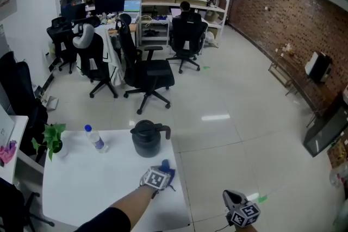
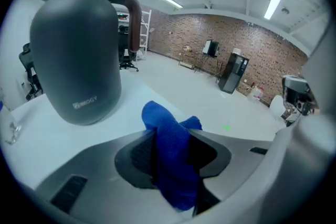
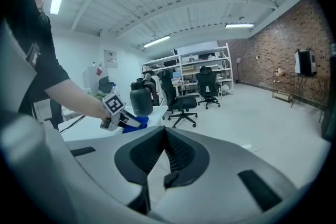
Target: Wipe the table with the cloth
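Observation:
A blue cloth (image 2: 169,131) is pinched between the jaws of my left gripper (image 2: 170,160), bunched up and sticking out past the tips. In the head view that left gripper (image 1: 162,175) is held over the right front part of the white table (image 1: 92,185), with the cloth (image 1: 168,169) at its tip. My right gripper (image 1: 234,198) hangs off the table's right side, above the floor. Its jaws (image 3: 165,157) are shut with nothing between them. The right gripper view shows the left gripper (image 3: 116,113) and the cloth (image 3: 134,122) low over the table.
A black jug (image 1: 147,138) with a handle stands at the table's far right edge, close beyond the cloth. A water bottle (image 1: 95,138) and a small plant (image 1: 51,139) stand at the far left. Office chairs (image 1: 147,76) and desks fill the room behind.

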Tool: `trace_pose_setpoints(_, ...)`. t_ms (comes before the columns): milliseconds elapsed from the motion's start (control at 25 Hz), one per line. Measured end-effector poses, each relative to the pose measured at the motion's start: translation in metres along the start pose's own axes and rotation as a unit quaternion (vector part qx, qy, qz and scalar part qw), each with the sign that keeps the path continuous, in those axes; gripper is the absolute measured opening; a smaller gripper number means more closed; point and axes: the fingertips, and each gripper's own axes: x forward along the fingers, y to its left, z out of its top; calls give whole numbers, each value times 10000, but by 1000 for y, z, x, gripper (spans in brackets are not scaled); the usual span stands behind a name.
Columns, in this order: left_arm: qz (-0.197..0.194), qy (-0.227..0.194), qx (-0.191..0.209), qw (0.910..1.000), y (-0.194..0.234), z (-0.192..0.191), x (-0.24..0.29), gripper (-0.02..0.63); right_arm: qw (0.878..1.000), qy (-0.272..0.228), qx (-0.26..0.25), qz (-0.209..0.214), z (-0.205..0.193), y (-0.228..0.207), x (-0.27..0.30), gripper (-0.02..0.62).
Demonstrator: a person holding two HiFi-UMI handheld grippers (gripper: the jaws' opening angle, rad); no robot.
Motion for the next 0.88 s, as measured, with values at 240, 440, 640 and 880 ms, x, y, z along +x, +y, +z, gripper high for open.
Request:
trace_pose_setpoints(240, 78, 65, -141, 9998, 25, 27, 19, 149, 9996, 86, 110, -255, -13, -2, -34, 14)
trace_pose_setpoints(440, -602, -261, -514, 9965, -9, 17, -34, 147, 9997, 46, 87, -234, -16, 16, -54, 14)
trace_pose_setpoints(640, -235, -466, -595, 9969, 28, -47, -155, 147, 9989, -294, 171, -315, -2, 27, -48, 13)
trace_pose_setpoints(880, 950, -661, -1478, 9822, 163, -190, -334, 147, 9993, -274, -260, 28, 27, 106, -14, 14)
